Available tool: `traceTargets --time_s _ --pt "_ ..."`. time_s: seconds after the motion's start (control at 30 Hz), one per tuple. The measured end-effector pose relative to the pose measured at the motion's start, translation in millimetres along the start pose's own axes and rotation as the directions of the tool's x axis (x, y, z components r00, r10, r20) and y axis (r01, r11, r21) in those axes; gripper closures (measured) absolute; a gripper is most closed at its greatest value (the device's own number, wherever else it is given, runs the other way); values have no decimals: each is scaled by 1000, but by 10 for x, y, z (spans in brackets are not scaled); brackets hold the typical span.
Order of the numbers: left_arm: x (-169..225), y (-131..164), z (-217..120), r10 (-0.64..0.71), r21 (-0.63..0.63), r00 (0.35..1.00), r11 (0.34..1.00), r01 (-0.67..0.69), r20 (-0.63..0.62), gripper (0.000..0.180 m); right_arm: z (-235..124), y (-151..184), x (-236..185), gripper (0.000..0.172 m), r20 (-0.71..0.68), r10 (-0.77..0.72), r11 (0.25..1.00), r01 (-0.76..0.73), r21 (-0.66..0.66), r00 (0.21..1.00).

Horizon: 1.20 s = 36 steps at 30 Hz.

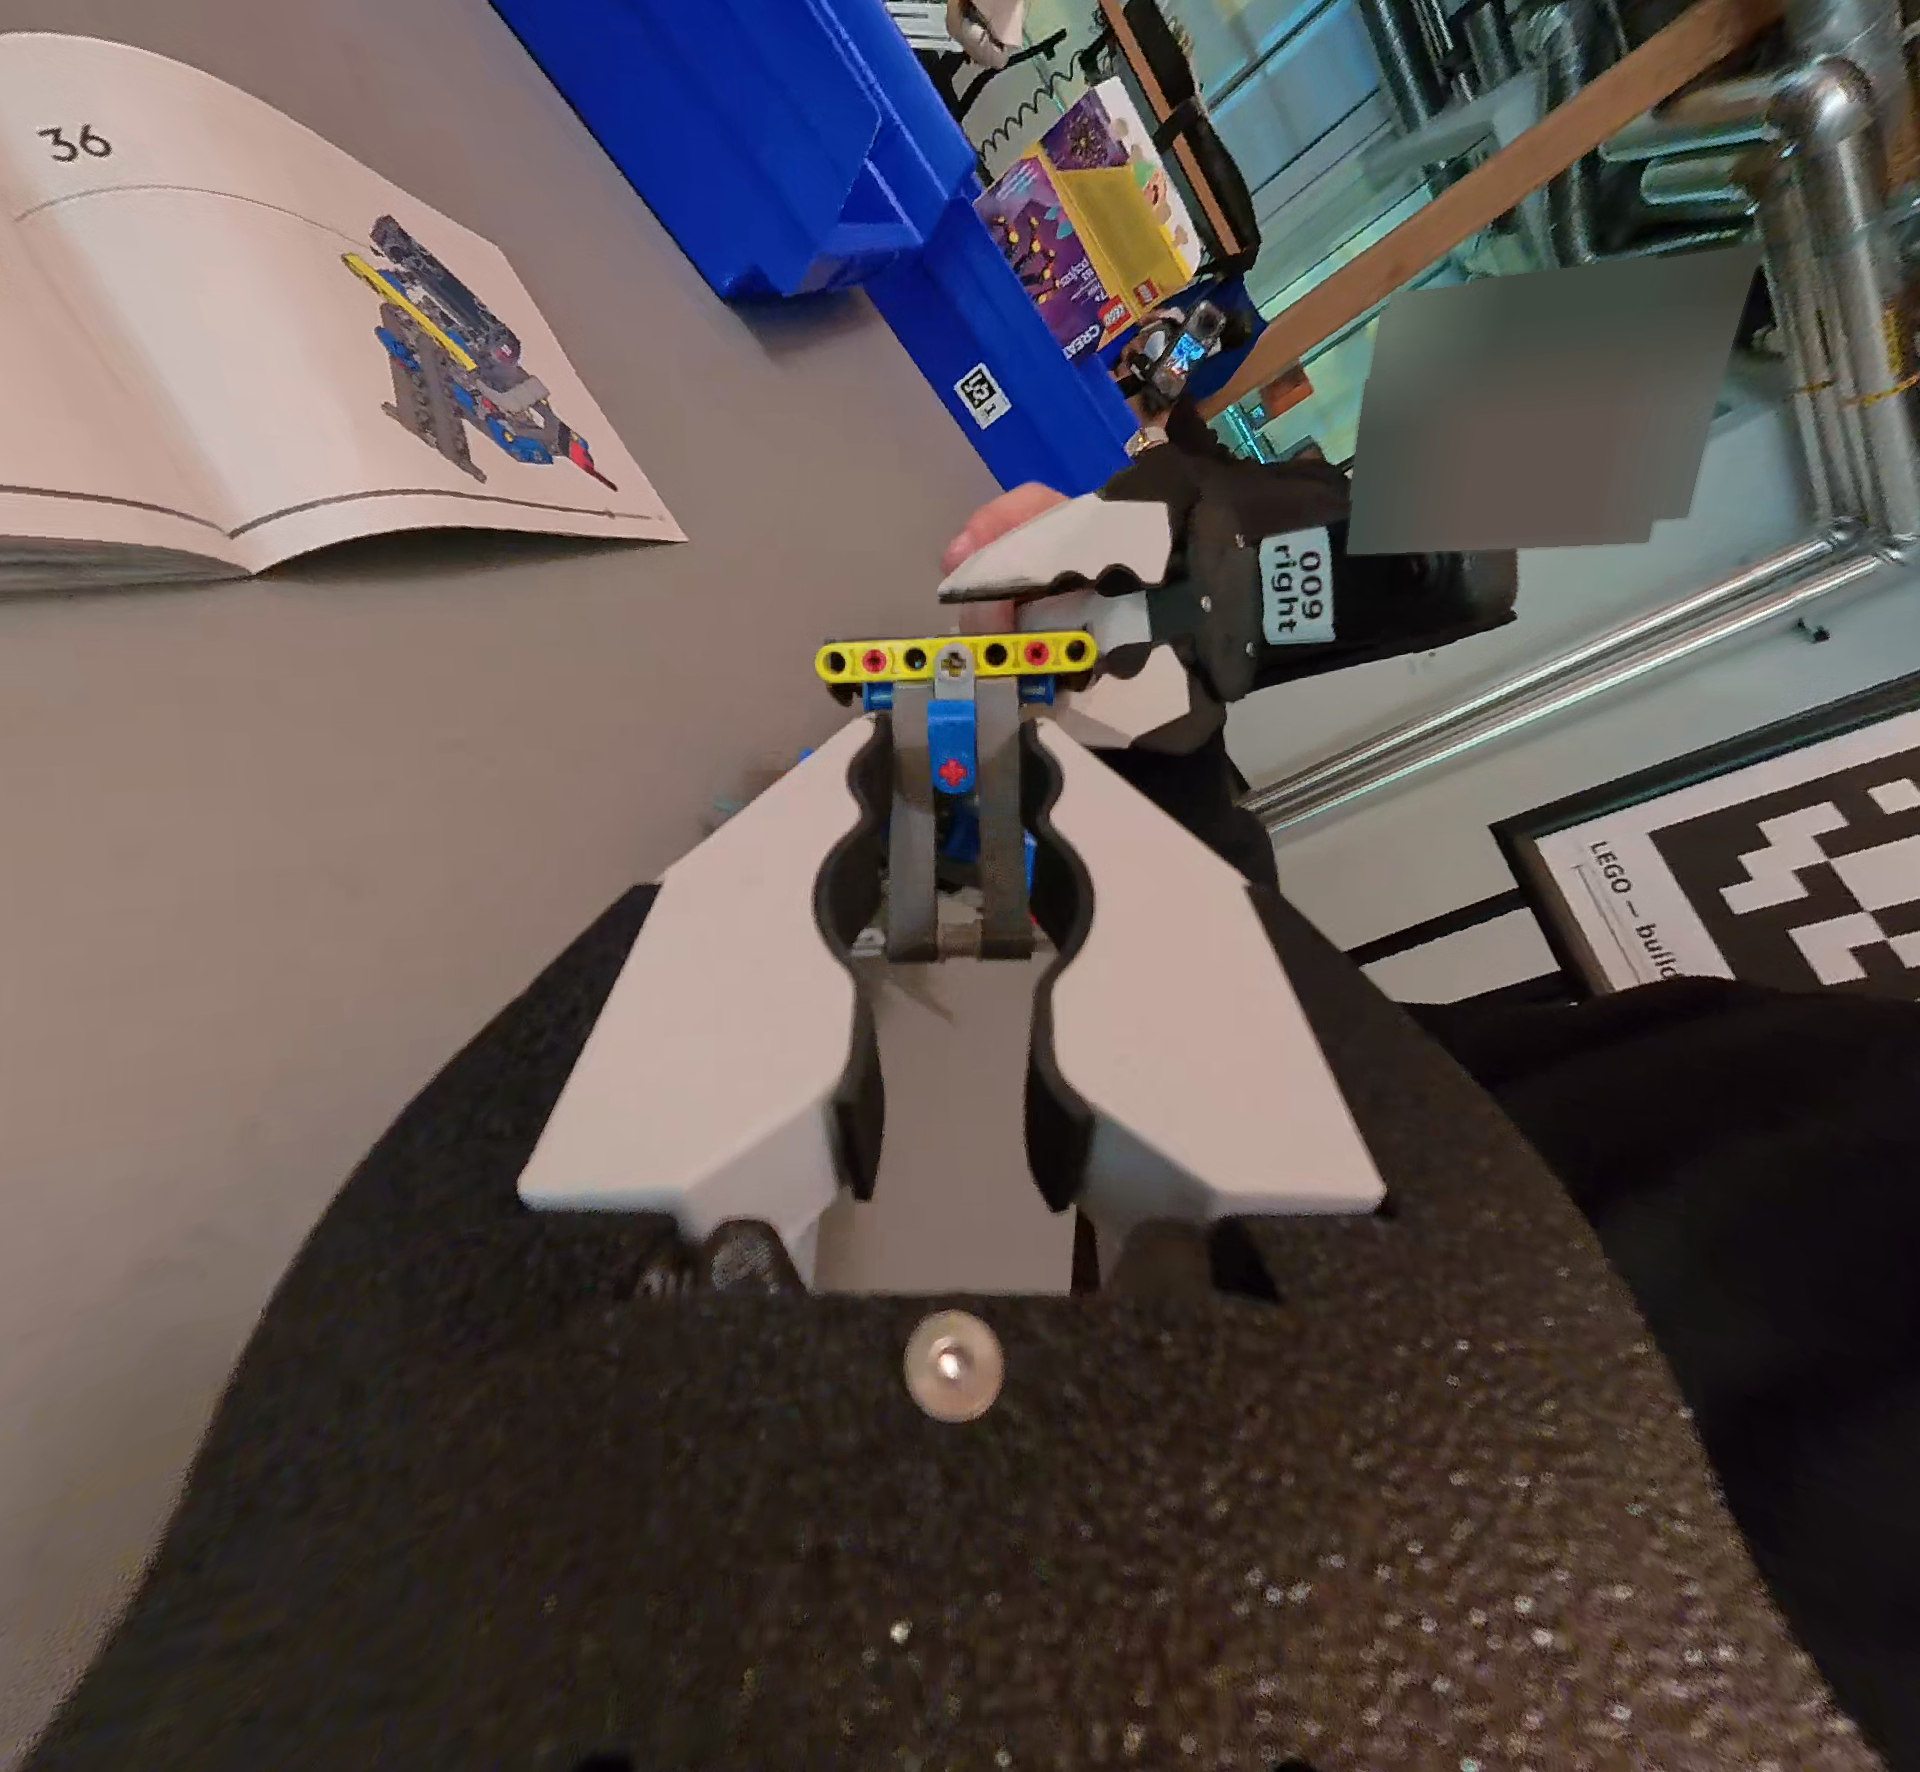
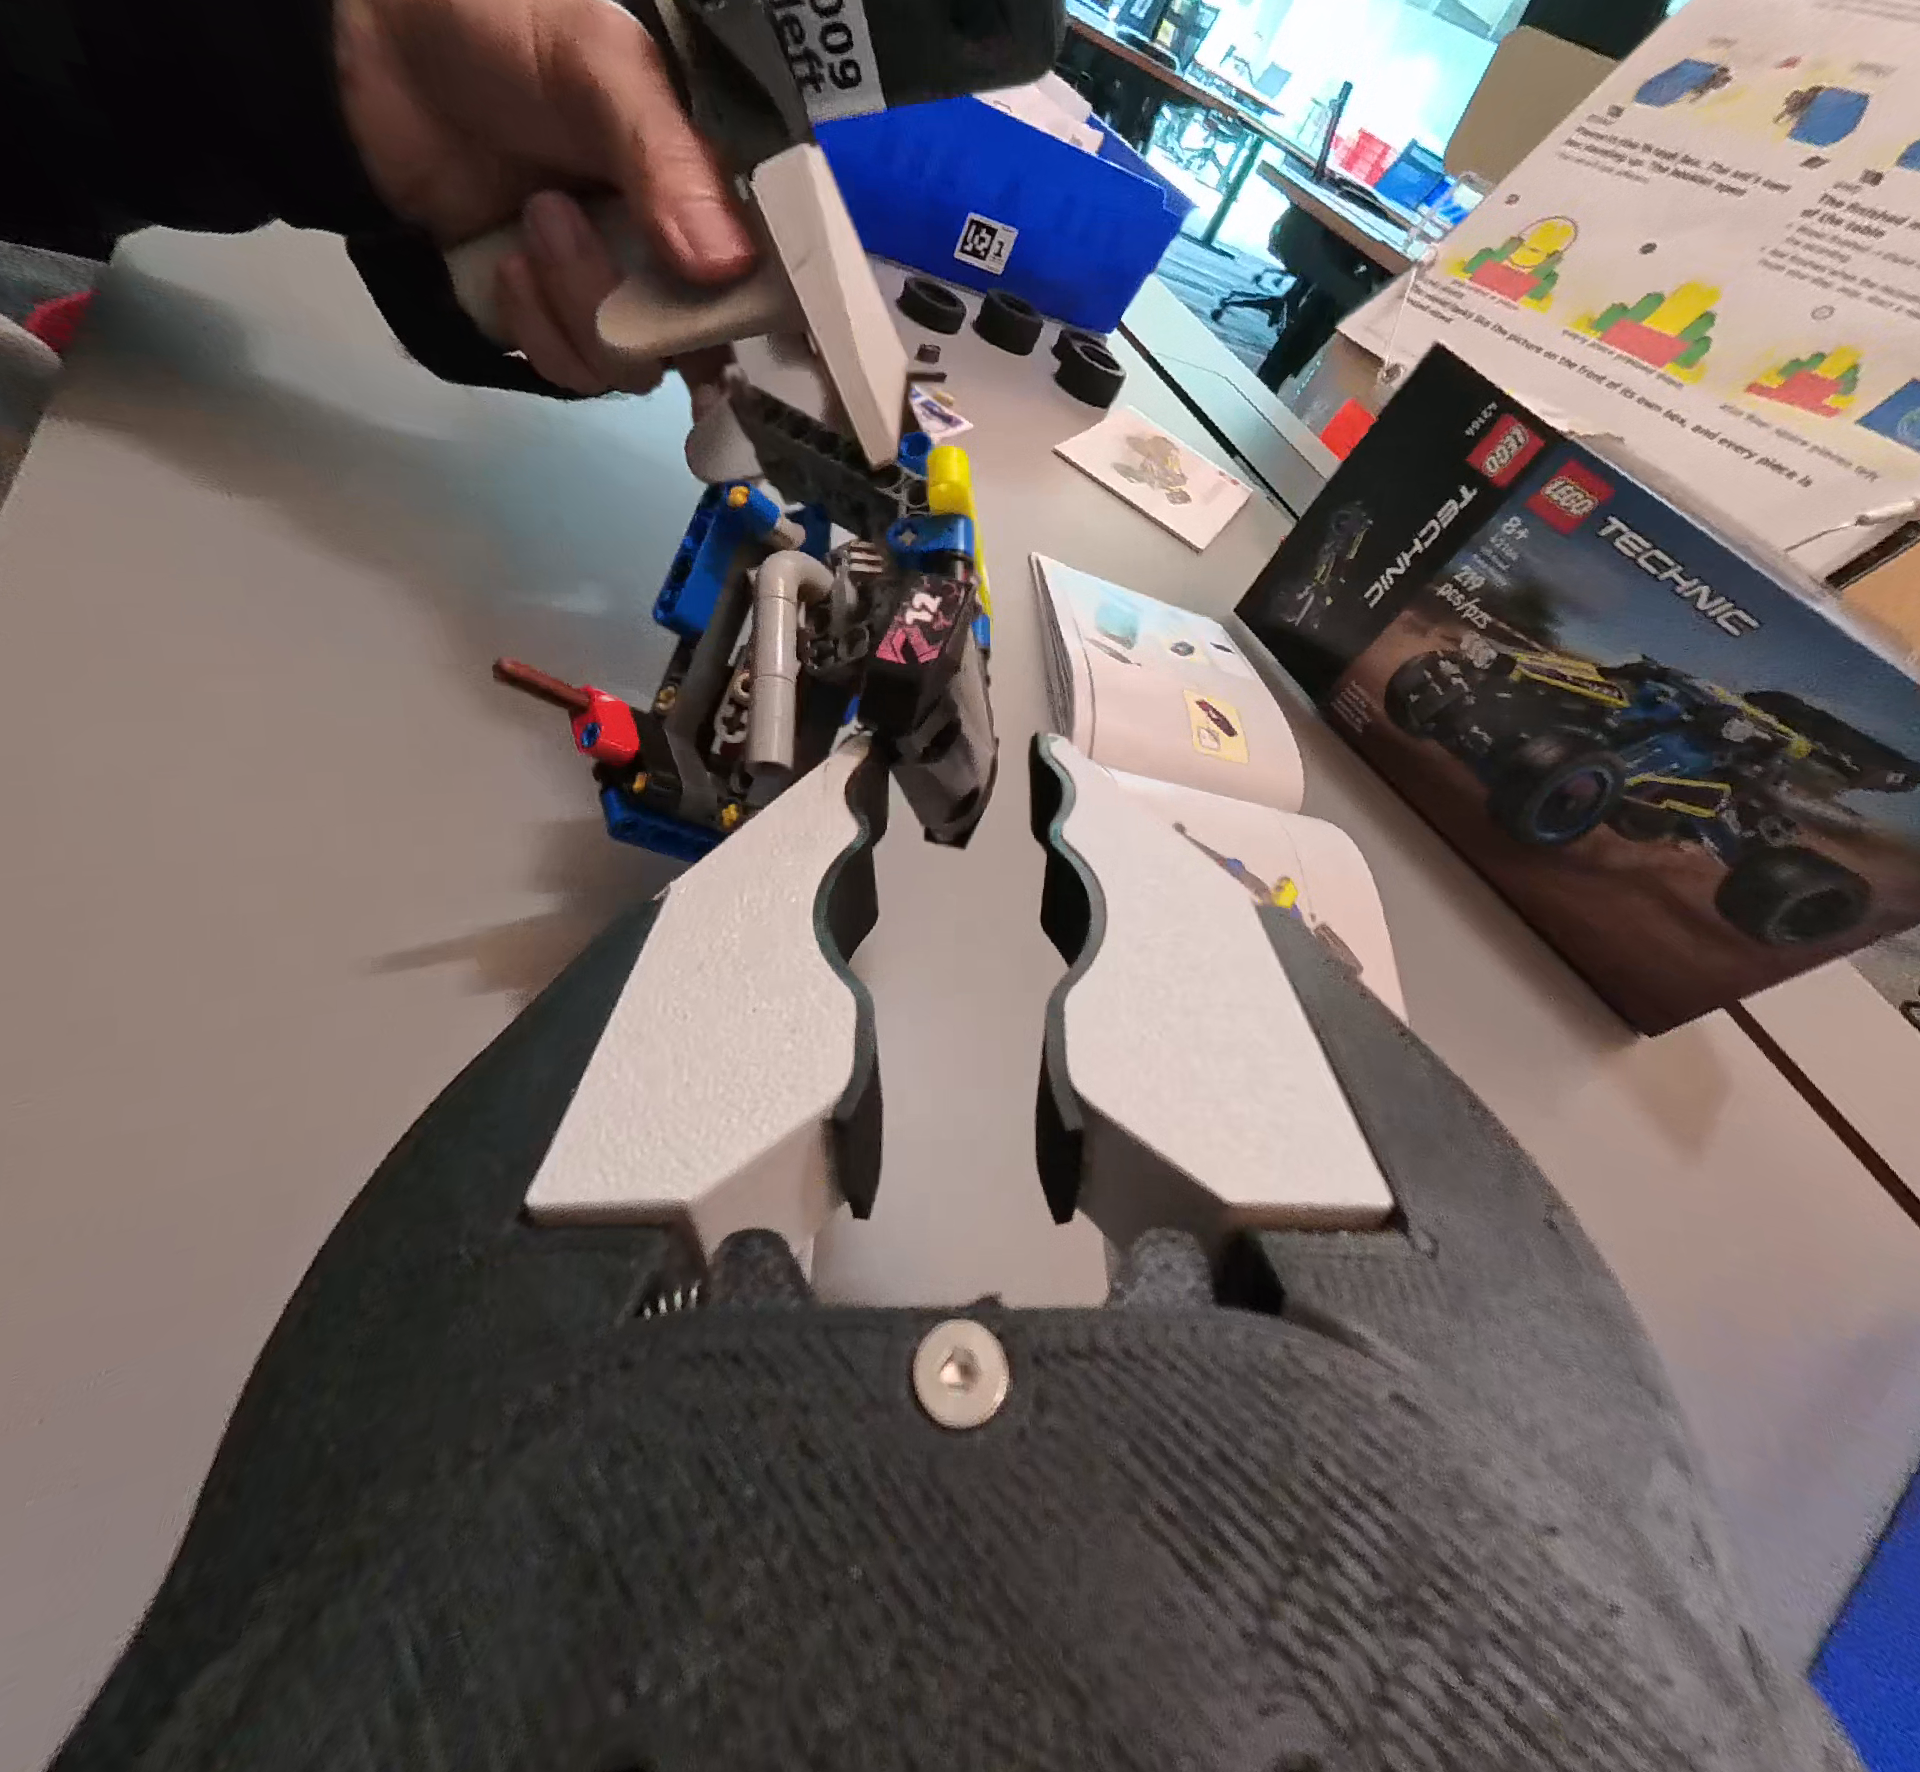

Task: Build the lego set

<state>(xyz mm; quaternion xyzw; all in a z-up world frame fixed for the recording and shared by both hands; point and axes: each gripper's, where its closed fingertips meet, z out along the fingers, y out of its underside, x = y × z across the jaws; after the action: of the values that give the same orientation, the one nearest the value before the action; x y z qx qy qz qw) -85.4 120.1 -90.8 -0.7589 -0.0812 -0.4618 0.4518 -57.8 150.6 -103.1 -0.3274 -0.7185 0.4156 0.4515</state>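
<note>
1. The left gripper [image 1: 954,766] is clamped on the brick model [image 2: 790,642], its pads pressed against the grey beams; this likely steadies the build above the table [image 1: 260,891].
2. The right gripper [image 2: 951,787] stands narrowly parted with nothing held; the model's dark panel [image 2: 935,735] hangs just ahead of its tips, untouched.
3. Atop the model sits a yellow beam [image 1: 956,657], the right gripper's fingers beside its end.
4. Right of the model lies an open instruction booklet [image 2: 1174,683], likely for reference; beyond it the set's box [image 2: 1610,683].
5. Behind the model: loose black tyres [image 2: 1008,320], then a blue bin [image 2: 997,184].
</note>
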Motion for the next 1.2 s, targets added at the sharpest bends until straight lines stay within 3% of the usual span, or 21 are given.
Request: traceTargets --time_s 0.1,0.2,0.27,0.47,0.57,0.7,0.8,0.9,1.07,1.2 --pt "0 69 -7 -14 -44 1000 999 14 -10 159 9 -68 51 163 -73 -11 999 13 39 997" --pt "-82 140 -5 24 -93 999 995 -20 39 159 50 15 45 163 -90 11 1000 -10 9 996" --pt "-185 169 -4 78 -130 992 989 -65 101 159 113 154 27 163 -93 20 998 -25 -58 995" --pt "-267 93 -7 331 -130 931 941 -313 155 156 162 156 128 163 -140 92 993 -101 -56 986" --pt "-318 -25 -62 544 -170 794 839 -517 269 136 159 162 133 163 -133 136 988 -145 -58 982" --pt "-60 -182 -7 761 -209 578 642 -738 295 146 134 163 158 165 -123 244 962 -256 -93 962" --pt "38 -259 50 840 -277 457 532 -800 294 151 120 149 127 165 -106 271 948 -285 -143 957" --pt "58 -224 143 871 -370 443 491 -789 211 157 110 117 83 165 -85 290 936 -301 -182 953" --pt "-25 -83 238 910 -569 411 366 -736 54 161 84 119 87 165 -90 318 923 -330 -199 944" --pt "-154 -67 325 922 -646 386 312 -697 29 165 63 172 118 166 -105 357 906 -372 -202 928"
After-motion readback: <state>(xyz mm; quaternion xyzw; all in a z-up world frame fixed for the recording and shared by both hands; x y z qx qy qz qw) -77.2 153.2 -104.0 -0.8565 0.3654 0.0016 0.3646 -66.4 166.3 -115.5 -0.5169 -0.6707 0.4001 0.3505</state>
